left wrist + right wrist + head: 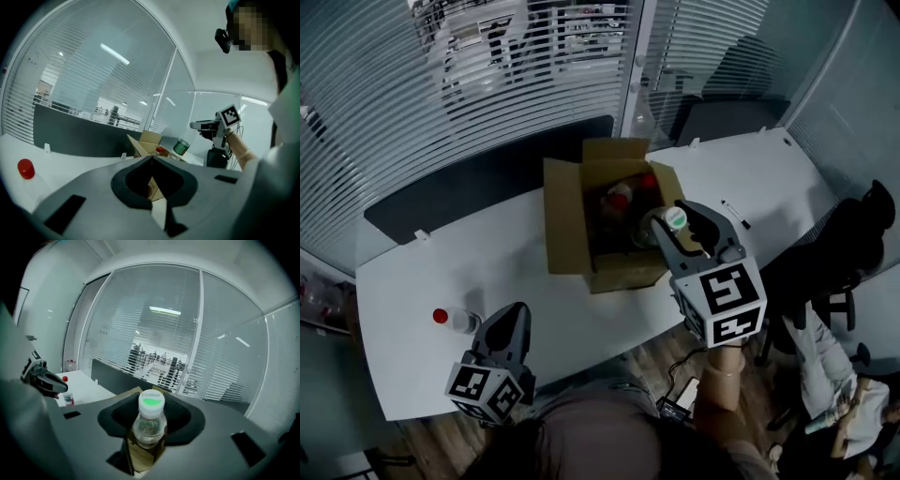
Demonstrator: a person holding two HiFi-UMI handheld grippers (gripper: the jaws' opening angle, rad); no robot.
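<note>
Handling bottle: we judge it light, clear plastic, slick and squeezable; best taken at the shoulder, below the green-topped cap.
Bottle location: held above the open cardboard box, near its right edge.
Right gripper: clamped on the bottle's body, jaws narrowly apart.
Left gripper: jaws together, empty, near a red-capped bottle on the table.

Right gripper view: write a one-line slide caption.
Right tongs shut on a green-capped bottle above an open cardboard box.
</note>
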